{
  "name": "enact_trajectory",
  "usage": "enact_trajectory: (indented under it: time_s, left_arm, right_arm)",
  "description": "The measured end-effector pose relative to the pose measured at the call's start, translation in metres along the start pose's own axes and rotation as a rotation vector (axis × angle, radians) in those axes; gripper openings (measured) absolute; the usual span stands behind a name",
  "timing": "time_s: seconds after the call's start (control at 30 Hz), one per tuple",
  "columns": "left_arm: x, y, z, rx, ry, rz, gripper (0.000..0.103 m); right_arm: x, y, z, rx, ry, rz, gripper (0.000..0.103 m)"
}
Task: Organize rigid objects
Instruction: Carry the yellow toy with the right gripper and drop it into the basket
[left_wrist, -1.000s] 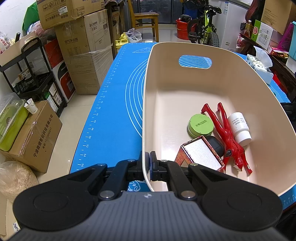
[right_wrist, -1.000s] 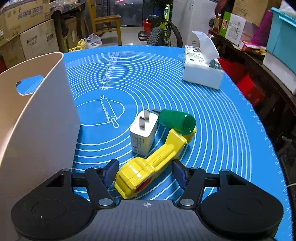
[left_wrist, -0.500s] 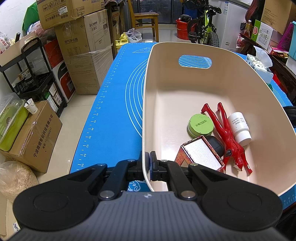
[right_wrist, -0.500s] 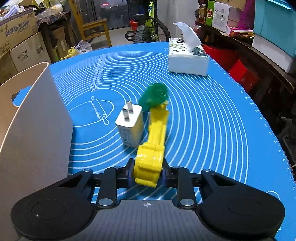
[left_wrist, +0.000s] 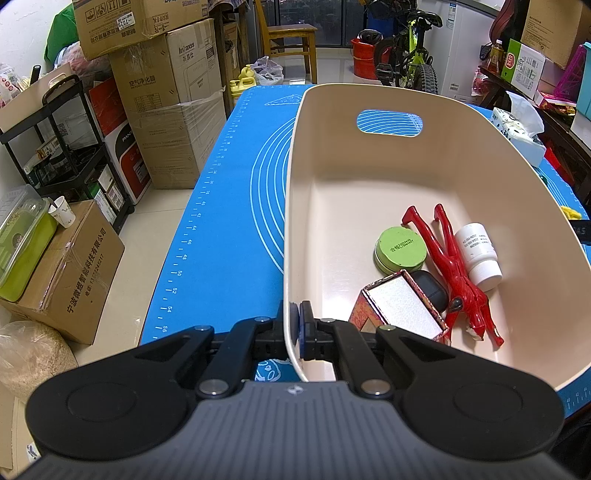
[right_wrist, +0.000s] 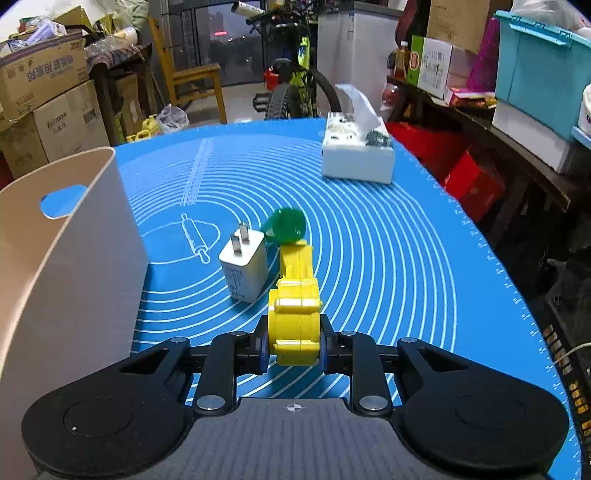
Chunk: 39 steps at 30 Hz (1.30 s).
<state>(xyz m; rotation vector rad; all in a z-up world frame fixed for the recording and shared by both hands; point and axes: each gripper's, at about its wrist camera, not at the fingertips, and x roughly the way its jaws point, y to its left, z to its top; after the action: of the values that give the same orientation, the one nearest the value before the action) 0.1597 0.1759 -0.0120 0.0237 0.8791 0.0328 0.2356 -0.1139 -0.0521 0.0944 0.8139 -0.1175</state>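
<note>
L wrist view is being aimed fwd along the left tongs (left_wrist: 295, 326), close over the beige bin (left_wrist: 291, 206) rim. R wrist view is being aimed fwd along the right tongs (right_wrist: 293, 341), low over the blue mat (right_wrist: 388, 236). Bin, mat, tissue box (right_wrist: 356, 158) are being shared.
</note>
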Motion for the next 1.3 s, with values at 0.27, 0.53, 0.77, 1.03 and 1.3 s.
enact_trajectory:
  time_s: [0.27,0.53,0.77,1.03,1.3]
  left_arm:
    - [0.0,0.0,0.0,0.0,0.0,0.0,0.006]
    - [0.0,-0.001,0.0,0.0,0.0,0.001,0.006]
    - [0.0,-0.001,0.0,0.0,0.0,0.001,0.006]
    - [0.0,-0.001,0.0,0.001,0.0,0.001,0.006]
    - [0.0,-0.001,0.0,0.001,0.0,0.001,0.006]
  right_arm:
    - [-0.027,-0.004,0.008,-0.052,-0.048,0.019,0.033]
    - [-0.061,-0.002,0.029,-0.073,-0.122,0.056,0.033]
    - [-0.088,0.021,0.055,-0.103,-0.196,0.13,0.033]
    - [-0.097,0.076,0.068,-0.167,-0.238,0.237,0.033]
    - [-0.078,0.132,0.048,-0.279,-0.183,0.291,0.033]
